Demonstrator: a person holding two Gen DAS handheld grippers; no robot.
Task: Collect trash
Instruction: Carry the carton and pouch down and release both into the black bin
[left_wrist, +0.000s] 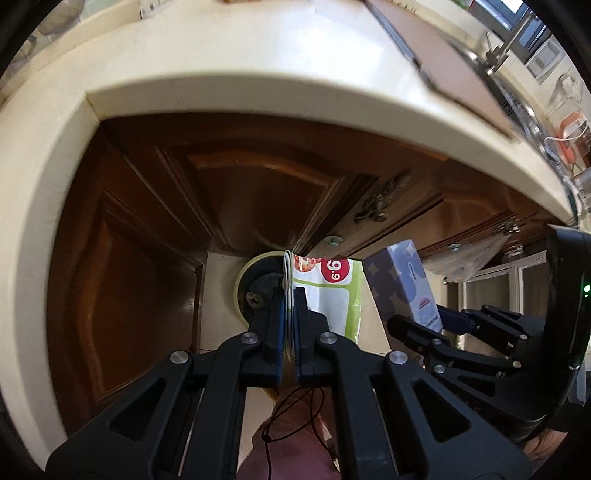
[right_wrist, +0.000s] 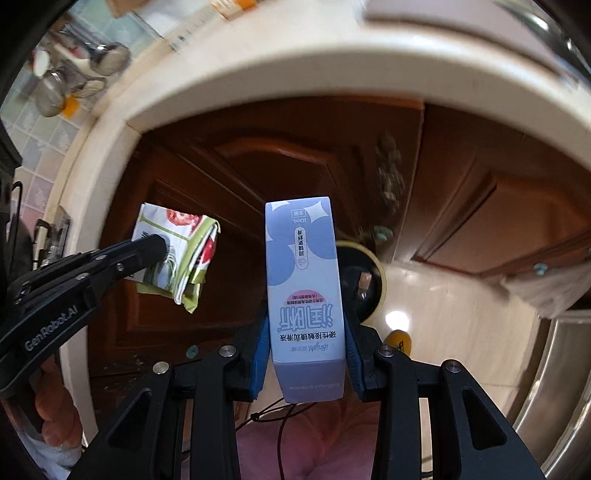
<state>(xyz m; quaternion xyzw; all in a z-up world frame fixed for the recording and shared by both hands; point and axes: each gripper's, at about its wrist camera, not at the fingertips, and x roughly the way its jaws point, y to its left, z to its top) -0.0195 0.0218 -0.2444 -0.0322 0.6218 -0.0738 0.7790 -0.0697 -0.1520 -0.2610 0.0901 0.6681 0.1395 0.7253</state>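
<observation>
1. Below the cream countertop edge (left_wrist: 258, 92), in the left wrist view, the left gripper (left_wrist: 289, 295) points steeply down in front of a brown wooden cabinet door (left_wrist: 258, 192).
2. Its jaws are closed tight on a folded green-and-white wrapper (left_wrist: 325, 291) with a red price circle; the wrapper's folded edge stands between the blue pads and the rest fans out to the right.
3. Directly beyond the fingertips sits a round bin (left_wrist: 243, 280) with a pale yellow-green rim and a dark interior, on a light tiled floor (left_wrist: 218, 295).
4. To the right in the same view, the right gripper (left_wrist: 421, 325) carries a pale blue carton (left_wrist: 402, 284), near the wrapper but not touching it.
5. An ornate metal handle (left_wrist: 380, 203) is mounted on the cabinet front above the wrapper.
6. From the right wrist view, the right gripper (right_wrist: 306, 339) is narrowly open, its blue pads pressed against both long sides of the pale blue carton (right_wrist: 303, 280), which stands upright between them with printed text upside down.
7. The bin (right_wrist: 365, 280) lies just behind and to the right of the carton, partly hidden by it; whether anything lies inside cannot be determined.
8. At left, the left gripper (right_wrist: 159, 243) holds the folded wrapper (right_wrist: 181, 254) in the air in front of the cabinet door (right_wrist: 258, 166).
9. A person's hand (right_wrist: 59, 417) shows at the lower left under the left gripper's body.
</observation>
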